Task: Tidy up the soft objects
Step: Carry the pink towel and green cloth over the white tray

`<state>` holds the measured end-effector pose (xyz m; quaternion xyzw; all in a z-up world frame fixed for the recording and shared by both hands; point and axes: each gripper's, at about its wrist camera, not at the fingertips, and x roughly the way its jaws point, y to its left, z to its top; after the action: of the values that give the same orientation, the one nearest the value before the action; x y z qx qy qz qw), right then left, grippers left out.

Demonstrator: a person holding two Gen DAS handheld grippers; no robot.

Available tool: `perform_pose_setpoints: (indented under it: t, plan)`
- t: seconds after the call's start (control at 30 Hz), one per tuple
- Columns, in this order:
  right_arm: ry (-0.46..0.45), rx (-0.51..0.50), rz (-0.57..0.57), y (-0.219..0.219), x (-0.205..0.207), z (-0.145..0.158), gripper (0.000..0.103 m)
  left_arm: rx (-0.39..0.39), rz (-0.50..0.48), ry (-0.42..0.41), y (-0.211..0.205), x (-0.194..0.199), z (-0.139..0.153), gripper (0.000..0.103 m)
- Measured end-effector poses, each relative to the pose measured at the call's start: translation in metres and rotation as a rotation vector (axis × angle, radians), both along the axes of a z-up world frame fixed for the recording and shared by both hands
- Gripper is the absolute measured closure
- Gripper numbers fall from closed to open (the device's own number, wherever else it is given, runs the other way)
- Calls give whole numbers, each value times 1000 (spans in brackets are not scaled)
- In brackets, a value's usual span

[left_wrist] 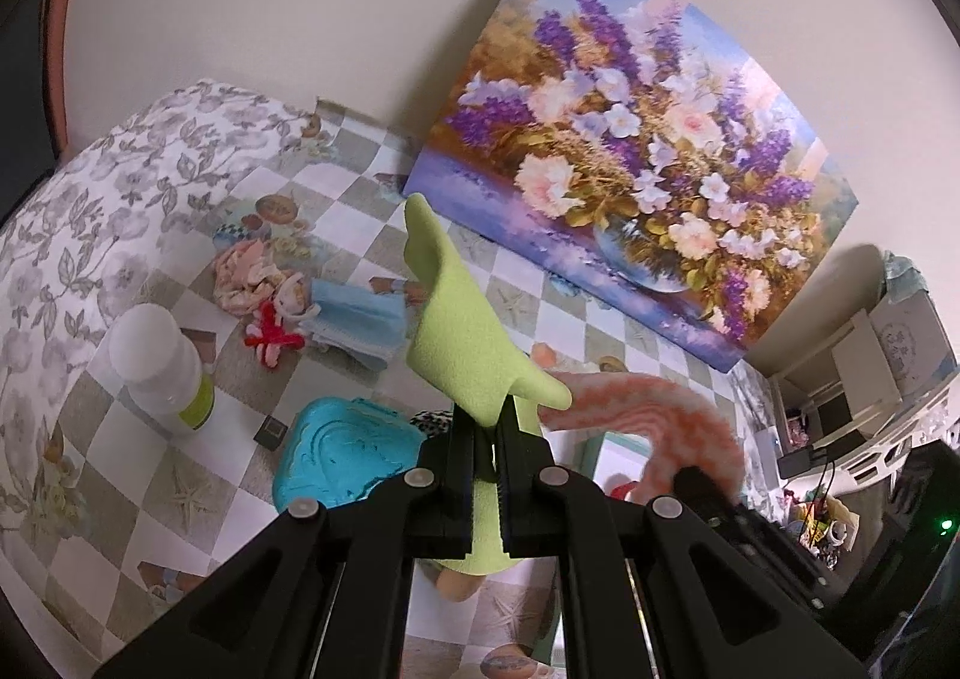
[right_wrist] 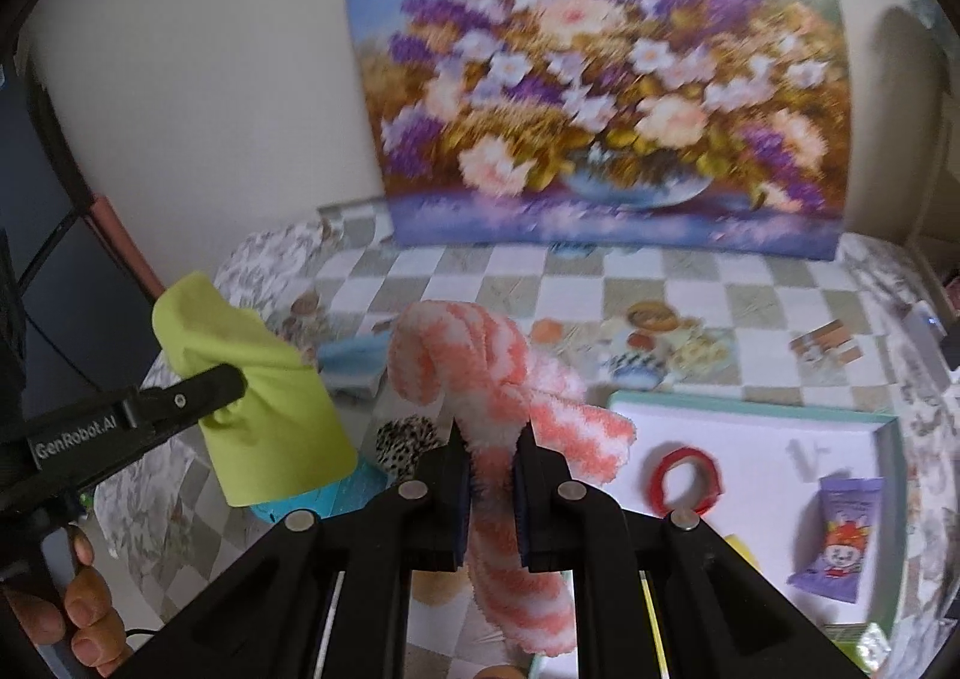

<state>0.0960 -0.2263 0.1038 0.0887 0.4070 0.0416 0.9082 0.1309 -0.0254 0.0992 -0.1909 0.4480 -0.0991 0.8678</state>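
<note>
My left gripper (left_wrist: 485,419) is shut on a lime-green cloth (left_wrist: 456,319), which stands up above its fingers over the checked table. The same green cloth (right_wrist: 264,409) and left gripper (right_wrist: 231,382) show at the left of the right wrist view. My right gripper (right_wrist: 493,439) is shut on a fluffy pink-and-white striped sock (right_wrist: 474,373), lifted above the table; the sock droops over and below the fingers. In the left wrist view the striped sock (left_wrist: 648,409) is a blur at the right. A blue doll dress (left_wrist: 354,319), a red yarn piece (left_wrist: 273,340) and a pink cloth (left_wrist: 243,277) lie further back.
A white tray (right_wrist: 750,427) at the right holds a red tape ring (right_wrist: 684,475) and a purple snack packet (right_wrist: 840,541). A teal box (left_wrist: 342,454), a white bottle (left_wrist: 159,373), a leopard-print scrap (right_wrist: 408,439) and a flower painting (left_wrist: 630,168) against the wall are around.
</note>
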Motion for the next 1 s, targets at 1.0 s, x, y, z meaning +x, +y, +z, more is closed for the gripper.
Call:
perform_pose_setpoints:
  t: [1.0]
  plan:
    - [61,-197,-478,-181,-54,7,91,25,-402,-38,-187,-33,-10,97]
